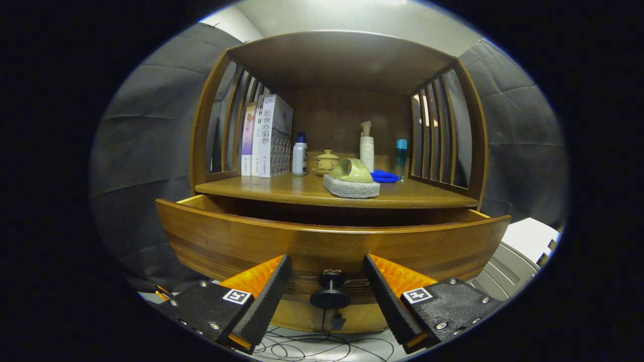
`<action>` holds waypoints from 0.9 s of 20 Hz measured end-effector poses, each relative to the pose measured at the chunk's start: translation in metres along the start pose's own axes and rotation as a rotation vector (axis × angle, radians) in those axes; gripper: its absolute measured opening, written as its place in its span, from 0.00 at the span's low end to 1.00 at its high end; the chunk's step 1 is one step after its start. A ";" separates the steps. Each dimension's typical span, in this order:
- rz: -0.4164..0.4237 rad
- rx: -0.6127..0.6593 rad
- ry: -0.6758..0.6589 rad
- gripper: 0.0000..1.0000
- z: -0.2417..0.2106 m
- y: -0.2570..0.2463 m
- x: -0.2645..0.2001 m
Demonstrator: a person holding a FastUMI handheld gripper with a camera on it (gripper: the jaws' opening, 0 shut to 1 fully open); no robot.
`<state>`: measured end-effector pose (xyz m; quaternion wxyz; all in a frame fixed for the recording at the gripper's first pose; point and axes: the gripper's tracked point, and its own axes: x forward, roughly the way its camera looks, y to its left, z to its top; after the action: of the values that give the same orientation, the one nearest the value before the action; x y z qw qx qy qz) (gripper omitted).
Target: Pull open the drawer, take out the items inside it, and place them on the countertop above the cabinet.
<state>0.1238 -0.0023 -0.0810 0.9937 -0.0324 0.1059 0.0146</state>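
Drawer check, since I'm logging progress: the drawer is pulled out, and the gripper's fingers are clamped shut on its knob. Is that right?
Not quite. The drawer is pulled out, but the gripper is open: its fingers stand apart on either side of the knob without pressing on it, as the gripper view shows.

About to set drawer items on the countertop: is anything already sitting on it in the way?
Yes. A scrubber pad lies at the front middle of the countertop, a blue cloth behind it. The open gripper straddles the drawer knob.

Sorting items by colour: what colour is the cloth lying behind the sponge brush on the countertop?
Bright blue; the cloth shows best in the gripper view.
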 end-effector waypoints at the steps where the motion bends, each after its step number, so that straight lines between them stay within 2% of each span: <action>1: 0.003 -0.006 0.001 0.94 0.000 0.000 0.005; 15: 0.032 -0.029 -0.016 0.93 0.006 -0.002 0.068; 18: 0.009 0.008 -0.023 0.93 0.006 -0.002 0.068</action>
<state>0.1917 -0.0020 -0.0899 0.9949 -0.0276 0.0947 0.0192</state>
